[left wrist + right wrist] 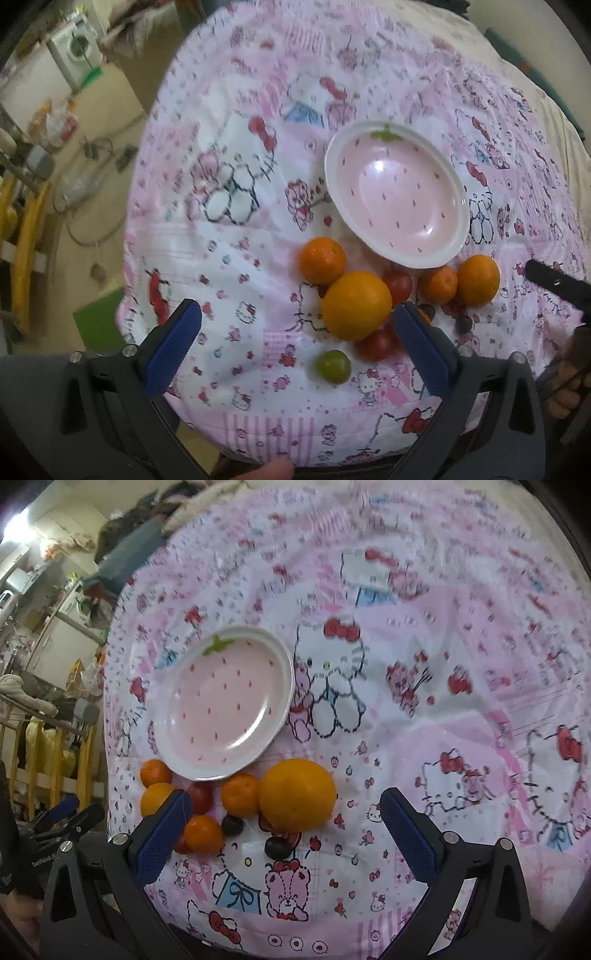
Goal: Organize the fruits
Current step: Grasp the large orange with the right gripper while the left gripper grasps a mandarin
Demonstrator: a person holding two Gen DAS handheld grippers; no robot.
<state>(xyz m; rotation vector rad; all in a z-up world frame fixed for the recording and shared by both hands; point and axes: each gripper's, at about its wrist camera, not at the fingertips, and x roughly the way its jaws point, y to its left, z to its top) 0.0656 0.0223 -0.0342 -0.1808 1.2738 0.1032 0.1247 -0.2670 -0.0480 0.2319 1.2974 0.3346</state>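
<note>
Both grippers hang above a worktop (229, 258) covered in a pink cartoon-print cloth (424, 738), and each has its jaws spread wide with nothing between them. The left gripper (297, 345) frames the near edge of the fruit; the right gripper (286, 832) sits just to the right of the pile. A pink strawberry-pattern plate (395, 194) lies bare on the cloth, and all the fruit is bunched just beside its near rim. The big orange (356, 305) is the nearest in the left view, with a smaller one (322, 260) behind it and two more (478, 280) to the right. Red tomatoes (397, 284) are tucked between them, partly covered by the oranges and by the blue pad (424, 352). A green fruit (333, 366) sits alone, nearest the left gripper. Two dark round fruits (277, 848) show in the right view; what they are is hard to tell. The far cloth is blurred
</note>
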